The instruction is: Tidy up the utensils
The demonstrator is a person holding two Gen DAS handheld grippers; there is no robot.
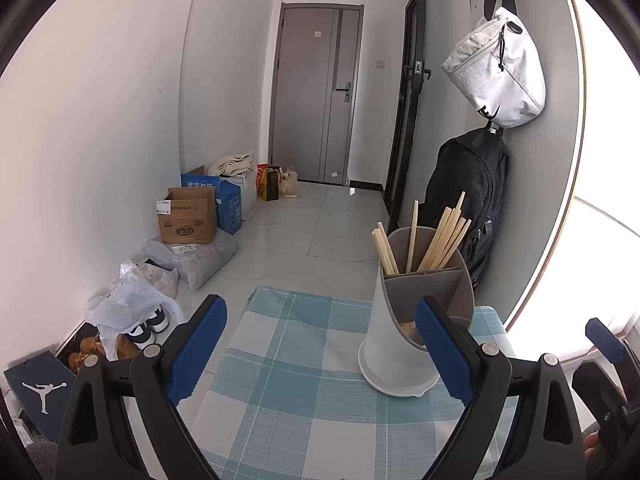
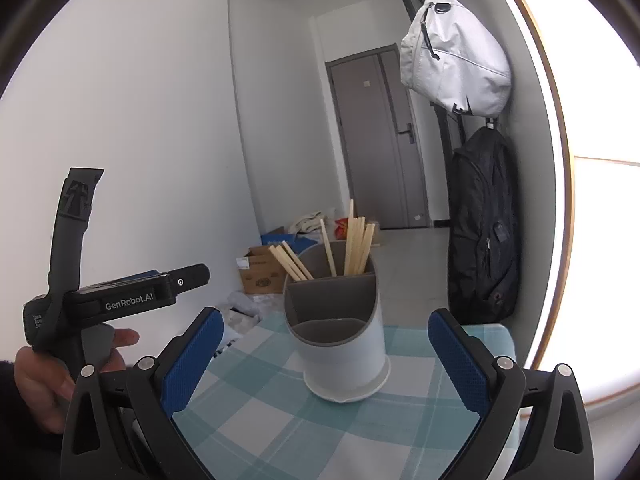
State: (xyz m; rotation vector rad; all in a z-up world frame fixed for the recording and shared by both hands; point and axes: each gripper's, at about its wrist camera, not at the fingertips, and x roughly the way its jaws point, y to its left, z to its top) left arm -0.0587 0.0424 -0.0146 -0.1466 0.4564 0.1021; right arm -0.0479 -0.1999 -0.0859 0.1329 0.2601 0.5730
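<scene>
Left tongs (image 1: 326,354) & right tongs (image 2: 326,356) spread, empty — chopsticks (image 2: 356,246) upright in holder (image 2: 340,344).

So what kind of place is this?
Probably a home entryway: a grey front door at the end of a tiled floor, bags hanging on the wall, and shoes and boxes along it.

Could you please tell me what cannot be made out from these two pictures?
- Lower ends of the chopsticks: both views, hidden inside the utensil holder.
- Holder's front compartment: left wrist view, partly blocked by the left gripper's fingers.
- Near edge of the checked tablecloth: both views, cut off by the frame.
</scene>
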